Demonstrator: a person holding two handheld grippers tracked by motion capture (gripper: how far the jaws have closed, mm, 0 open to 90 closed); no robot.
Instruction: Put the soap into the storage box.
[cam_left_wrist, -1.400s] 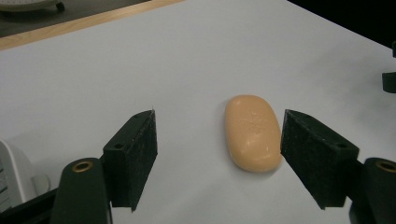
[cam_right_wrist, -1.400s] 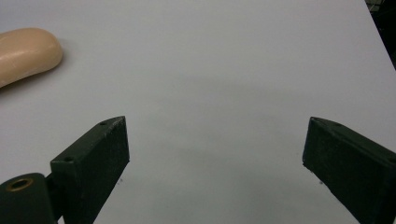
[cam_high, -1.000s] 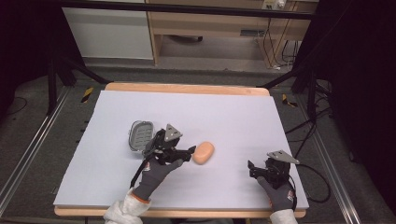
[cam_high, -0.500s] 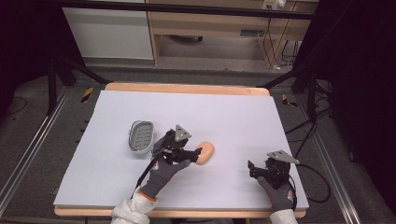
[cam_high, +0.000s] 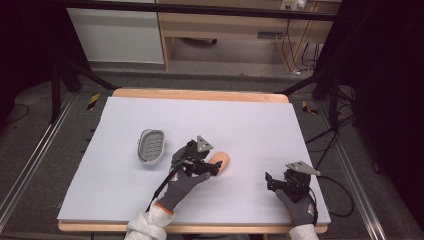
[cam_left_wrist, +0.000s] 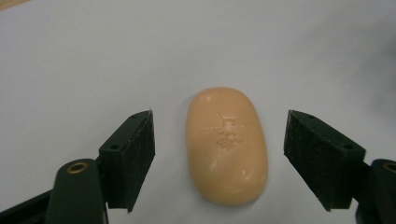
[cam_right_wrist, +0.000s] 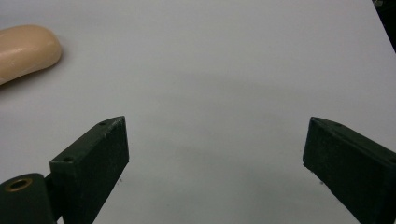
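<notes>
A bar of soap (cam_left_wrist: 227, 144) is framed between the spread jaws of the left tool (cam_left_wrist: 219, 163), as seen in the left gripper view. The soap lies flat on the pale surface (cam_high: 250, 125), straight ahead of that tool and centred in the gap, with bare surface visible on either side, so neither pad (cam_left_wrist: 135, 158) is touching it. Its long axis is seen running away from the tool, parallel to the jaws, which means the narrow width is what is presented to the pads; a closing move would be made across the short side. The stamped face is turned upward, and the near end sits roughly level with the pads while the far end reaches beyond them.

In the high view, the soap (cam_high: 220, 160) is found near the middle of the surface, partly covered by the left tool (cam_high: 202, 162), and its long axis is angled from near left toward far right. A grey soap dish (cam_high: 151, 145) is set to the left of it, near but apart.

The right tool (cam_high: 272, 181) is held well apart, near the front right edge, with its jaws also spread and nothing between them. In the right gripper view, the soap (cam_right_wrist: 25, 49) is caught at the far left edge. The left hand (cam_high: 182, 182) is judged much the nearer for the pickup.
</notes>
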